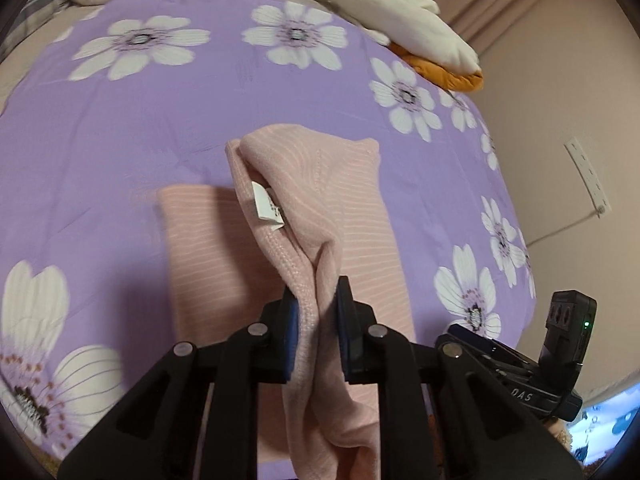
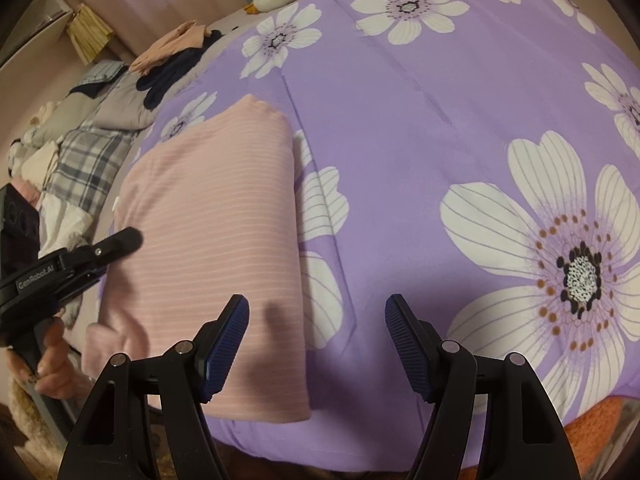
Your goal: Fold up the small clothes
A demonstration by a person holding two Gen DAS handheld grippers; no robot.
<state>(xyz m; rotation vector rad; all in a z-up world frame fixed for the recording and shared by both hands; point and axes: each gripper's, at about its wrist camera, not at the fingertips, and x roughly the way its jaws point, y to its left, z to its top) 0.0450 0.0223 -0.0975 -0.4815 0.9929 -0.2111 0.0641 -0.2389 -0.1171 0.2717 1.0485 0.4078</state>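
Observation:
A pink ribbed garment point(image 1: 360, 236) lies on the purple flowered bedspread point(image 1: 120, 140). My left gripper point(image 1: 317, 320) is shut on a bunched fold of it, lifted off the flat part, and a white label point(image 1: 266, 208) shows on the raised fabric. In the right wrist view the same garment point(image 2: 216, 208) lies folded flat at the left. My right gripper point(image 2: 318, 308) stands open above its right edge with nothing between its fingers. One finger point(image 2: 128, 240) of the left gripper reaches over the garment, held by a person's hand point(image 2: 52, 364).
A white plush goose point(image 1: 380, 4) with orange feet lies at the bed's far edge. Several clothes point(image 2: 172, 56) and a plaid cloth point(image 2: 88, 152) are piled beyond the bedspread. A wall socket strip point(image 1: 588, 176) is on the wall right of the bed.

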